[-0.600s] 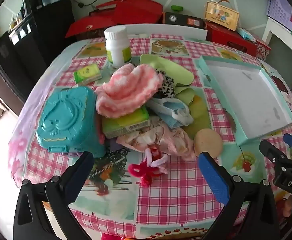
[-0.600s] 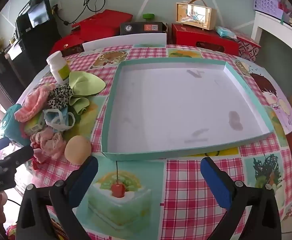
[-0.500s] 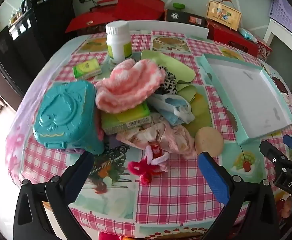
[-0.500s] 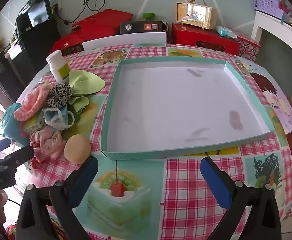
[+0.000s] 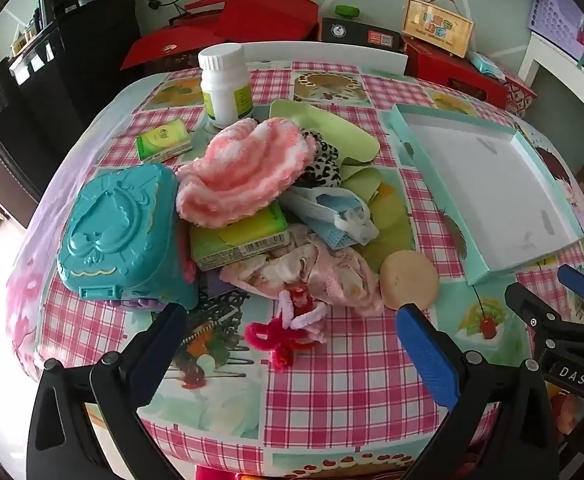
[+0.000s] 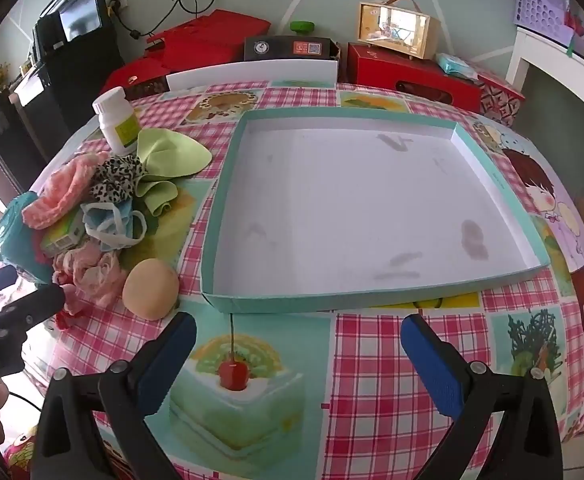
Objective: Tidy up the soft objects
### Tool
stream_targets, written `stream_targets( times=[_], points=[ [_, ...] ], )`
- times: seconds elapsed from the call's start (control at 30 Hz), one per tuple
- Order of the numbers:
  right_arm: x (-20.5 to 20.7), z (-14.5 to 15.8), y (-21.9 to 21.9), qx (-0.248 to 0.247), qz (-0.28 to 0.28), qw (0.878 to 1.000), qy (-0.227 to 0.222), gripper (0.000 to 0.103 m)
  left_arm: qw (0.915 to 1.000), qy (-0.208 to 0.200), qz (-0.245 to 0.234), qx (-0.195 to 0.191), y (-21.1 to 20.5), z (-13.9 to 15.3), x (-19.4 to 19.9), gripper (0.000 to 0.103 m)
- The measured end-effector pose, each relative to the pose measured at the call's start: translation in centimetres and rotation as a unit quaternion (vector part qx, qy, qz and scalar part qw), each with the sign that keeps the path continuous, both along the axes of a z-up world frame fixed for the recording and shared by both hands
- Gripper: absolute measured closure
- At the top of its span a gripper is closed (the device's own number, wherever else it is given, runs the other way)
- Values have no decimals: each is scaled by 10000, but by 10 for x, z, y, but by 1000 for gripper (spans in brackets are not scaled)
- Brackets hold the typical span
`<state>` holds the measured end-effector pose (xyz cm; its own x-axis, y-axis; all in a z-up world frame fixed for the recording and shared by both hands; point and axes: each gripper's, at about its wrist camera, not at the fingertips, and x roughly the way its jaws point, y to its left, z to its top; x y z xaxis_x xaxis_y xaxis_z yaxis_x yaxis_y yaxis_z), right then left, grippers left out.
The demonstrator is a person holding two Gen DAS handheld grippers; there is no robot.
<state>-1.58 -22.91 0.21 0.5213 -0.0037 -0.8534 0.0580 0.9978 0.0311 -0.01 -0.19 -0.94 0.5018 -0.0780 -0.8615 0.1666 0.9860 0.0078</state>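
Both the left gripper (image 5: 288, 336) and right gripper (image 6: 297, 344) hang with jaws apart, holding nothing, over the table's near edge. Nearest, a red-and-pink fuzzy twist (image 5: 288, 332): light, limp, probably pipe-cleaner wire; pinch its middle. Beyond lies the crumpled pink cloth (image 5: 311, 272), then the knitted pink piece (image 5: 244, 172) heaped toward the left edge. The empty tray (image 6: 503, 196) sits right.

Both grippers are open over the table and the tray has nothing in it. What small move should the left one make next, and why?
Probably ease the left gripper forward and down onto the red and pink pipe-cleaner toy. That toy lies nearest, in line with the open fingers and clear of the pile, so it can be lifted without disturbing anything. The teal tray holds nothing yet, and the right gripper hovers in front of it.
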Motion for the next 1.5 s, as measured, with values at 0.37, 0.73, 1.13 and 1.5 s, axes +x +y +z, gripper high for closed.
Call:
stream_targets(
  times=[0.37,0.73,1.13,1.5],
  points=[
    [1,-4,0,-19,-59,10000,51,0,10000,42,-39,-11,3,-1,2,0],
    [0,-6,1,-49,-52,10000,63,0,10000,69,-41,33,2,-2,2,0],
    [-1,-7,0,-46,-59,9999,82,0,9999,88,-42,48,2,-3,2,0],
    [-1,-9,0,-43,-65,9999,89,0,9999,87,-45,46,2,-3,2,0]
  ],
)
